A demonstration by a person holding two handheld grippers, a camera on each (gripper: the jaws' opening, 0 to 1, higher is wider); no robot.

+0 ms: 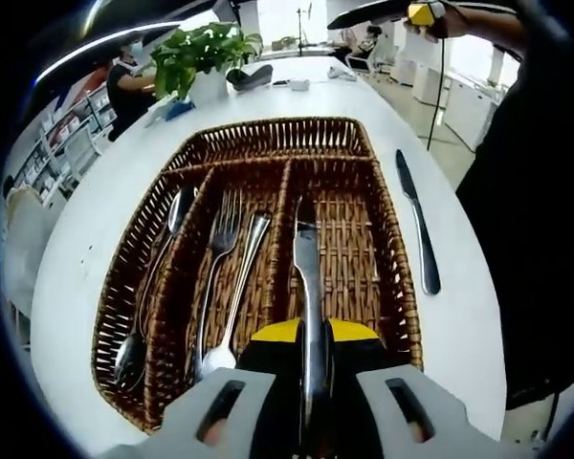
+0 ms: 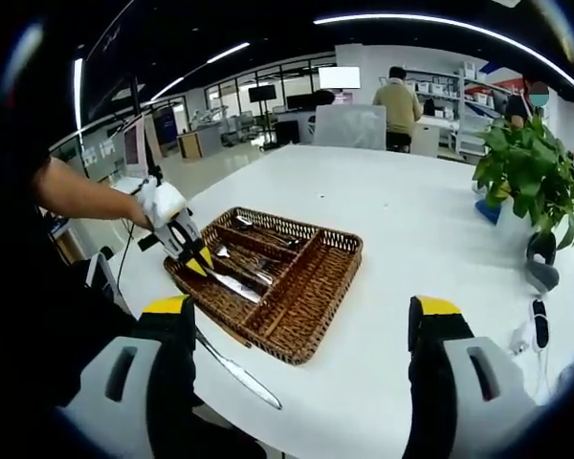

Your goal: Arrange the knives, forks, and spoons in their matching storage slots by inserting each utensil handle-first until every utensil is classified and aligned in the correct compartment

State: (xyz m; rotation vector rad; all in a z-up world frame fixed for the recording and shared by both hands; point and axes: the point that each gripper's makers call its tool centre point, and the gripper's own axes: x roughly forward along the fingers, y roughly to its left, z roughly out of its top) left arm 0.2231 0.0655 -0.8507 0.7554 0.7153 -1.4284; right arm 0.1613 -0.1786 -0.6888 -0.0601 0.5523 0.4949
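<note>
Meanwhile the left gripper [image 1: 311, 387] pinched a knife [image 1: 308, 287] by the handle, blade over the right slot of the wicker tray [image 1: 268, 134]. A second knife [image 1: 419, 225] lay on the white table [image 1: 86, 210] beside it. The right gripper [image 2: 301, 368] hung spread wide.

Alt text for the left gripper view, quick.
The left gripper holds a knife over the right slot of a wicker tray on a white table. A spoon, fork and another utensil lie in other slots; a second knife lies beside it.

Brown woven tray [image 1: 268, 143], silver cutlery, white table [image 2: 411, 220], apparently green plant [image 2: 531, 167] leaves.
</note>
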